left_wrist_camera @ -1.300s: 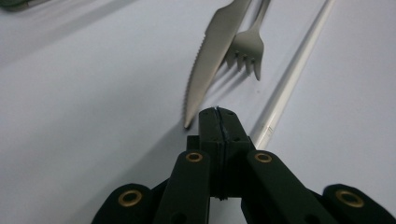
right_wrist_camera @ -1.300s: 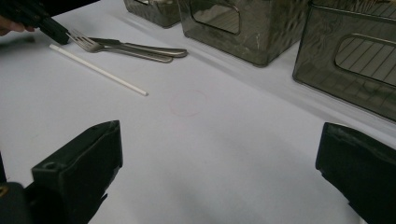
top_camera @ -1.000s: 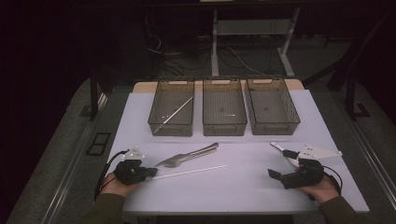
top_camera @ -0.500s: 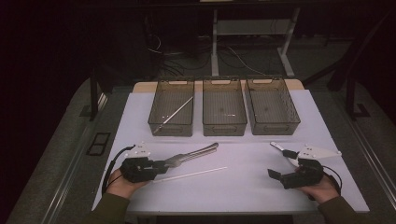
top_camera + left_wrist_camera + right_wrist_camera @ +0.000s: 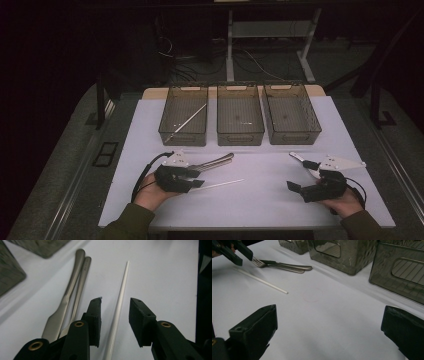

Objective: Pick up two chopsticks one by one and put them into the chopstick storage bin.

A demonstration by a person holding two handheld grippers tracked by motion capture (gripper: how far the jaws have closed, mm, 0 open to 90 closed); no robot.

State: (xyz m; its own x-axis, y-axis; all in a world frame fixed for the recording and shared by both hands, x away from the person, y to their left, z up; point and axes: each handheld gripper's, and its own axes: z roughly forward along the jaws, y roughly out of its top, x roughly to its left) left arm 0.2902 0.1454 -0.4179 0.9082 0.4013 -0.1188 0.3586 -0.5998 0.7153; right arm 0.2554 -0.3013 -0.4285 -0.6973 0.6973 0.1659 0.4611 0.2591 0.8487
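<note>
White stick [image 5: 119, 307] between left tongs [image 5: 115, 311], opening, untouched, right tongs [image 5: 329, 332] wide apart.

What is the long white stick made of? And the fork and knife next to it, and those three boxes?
The white stick looks like smooth plastic, maybe painted wood: plain, matte, evenly white. The fork and knife look like brushed steel: grey with soft shine along the handles. The three boxes seem to be see-through smoky plastic, as a rod shows through the left one's wall.
</note>
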